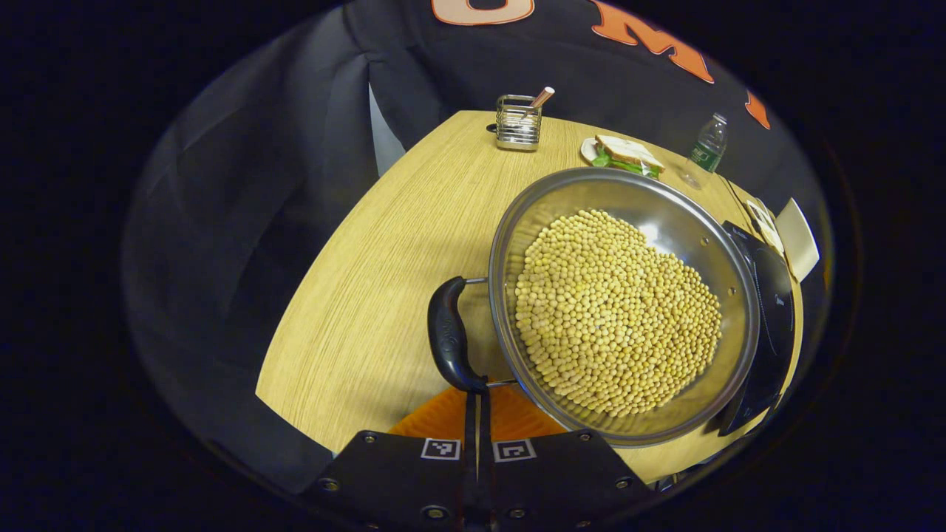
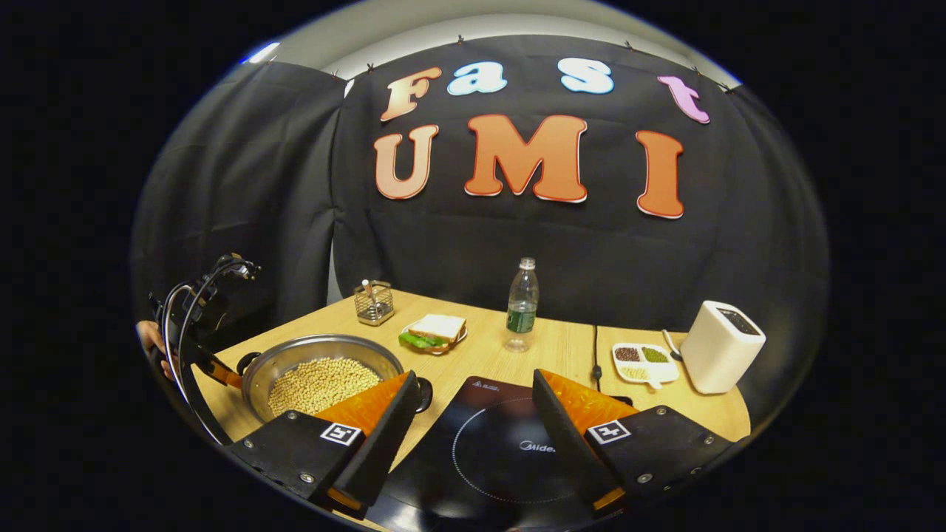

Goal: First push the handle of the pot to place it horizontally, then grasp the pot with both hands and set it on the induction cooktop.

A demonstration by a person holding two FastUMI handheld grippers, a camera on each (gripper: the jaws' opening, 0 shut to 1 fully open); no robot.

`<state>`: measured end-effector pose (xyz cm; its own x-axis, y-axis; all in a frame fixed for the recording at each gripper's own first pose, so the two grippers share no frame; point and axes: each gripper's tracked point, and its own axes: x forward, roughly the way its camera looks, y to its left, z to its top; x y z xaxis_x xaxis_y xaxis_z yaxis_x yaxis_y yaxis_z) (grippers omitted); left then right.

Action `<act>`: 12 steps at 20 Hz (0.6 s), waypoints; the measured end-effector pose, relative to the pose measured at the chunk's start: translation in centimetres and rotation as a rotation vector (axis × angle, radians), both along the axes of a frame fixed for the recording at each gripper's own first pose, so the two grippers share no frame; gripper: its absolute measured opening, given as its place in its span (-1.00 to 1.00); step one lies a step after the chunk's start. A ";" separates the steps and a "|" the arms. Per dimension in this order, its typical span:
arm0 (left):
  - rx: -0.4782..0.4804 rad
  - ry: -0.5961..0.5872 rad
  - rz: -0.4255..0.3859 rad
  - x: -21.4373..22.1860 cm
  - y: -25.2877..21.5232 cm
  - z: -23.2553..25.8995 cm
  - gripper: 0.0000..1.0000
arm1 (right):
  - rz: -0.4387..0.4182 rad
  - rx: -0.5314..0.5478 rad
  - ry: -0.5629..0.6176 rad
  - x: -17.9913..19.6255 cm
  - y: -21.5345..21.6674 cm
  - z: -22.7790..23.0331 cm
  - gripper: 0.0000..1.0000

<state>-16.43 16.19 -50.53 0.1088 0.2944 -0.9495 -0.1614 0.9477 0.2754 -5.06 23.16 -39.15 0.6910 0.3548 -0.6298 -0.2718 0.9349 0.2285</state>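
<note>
A steel pot [image 1: 665, 214], filled with yellow beans [image 1: 613, 310], stands on the wooden table [image 1: 384, 244]. Its black side handle [image 1: 447, 336] faces me in the left gripper view. My left gripper [image 1: 477, 406] is shut, its tips touching the near end of that handle. The black induction cooktop [image 1: 772, 318] lies just beyond the pot. In the right gripper view my right gripper [image 2: 474, 377] hangs open over the cooktop [image 2: 502, 443]. Its left finger is beside the pot's [image 2: 318, 341] other black handle [image 2: 423, 394]. The left gripper [image 2: 214, 369], held by a hand, reaches the pot's far handle.
At the back of the table stand a wire holder [image 2: 373, 301], a sandwich on a plate [image 2: 436, 329] and a water bottle [image 2: 522, 304]. To the right are a small dish of grains [image 2: 643, 362], a white box [image 2: 720, 347] and the cooktop's cable [image 2: 595, 355].
</note>
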 end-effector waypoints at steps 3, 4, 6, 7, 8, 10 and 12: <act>0.022 -0.031 -0.041 1.1 0.9 -0.3 -0.97 | 0.025 0.066 0.092 -1.2 2.6 -1.5 0.92; 0.027 -0.042 -0.056 1.6 1.2 -0.4 -0.97 | 0.033 0.078 0.114 -1.3 3.5 -1.9 0.92; 0.035 -0.065 -0.080 2.5 1.7 -0.6 -0.97 | 0.040 0.084 0.141 -1.4 4.7 -2.3 0.91; 0.039 -0.079 -0.092 2.9 2.0 -0.6 -0.97 | 0.041 0.084 0.148 -1.3 5.1 -2.7 0.91; 0.041 -0.091 -0.104 3.5 2.2 -0.9 -0.98 | 0.045 0.085 0.159 -1.3 5.6 -2.9 0.91; 0.045 -0.112 -0.123 4.4 2.6 -1.1 -0.97 | 0.048 0.094 0.187 -1.3 6.9 -3.6 0.91; 0.046 -0.131 -0.143 4.9 2.8 -1.1 -0.98 | 0.048 0.094 0.212 -1.6 7.7 -4.3 0.92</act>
<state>-11.50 19.00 -51.68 0.2746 0.3096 -0.9104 -0.0637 0.9505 0.3040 -6.63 30.86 -43.44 0.5272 0.4480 -0.7220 -0.2522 0.8939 0.3705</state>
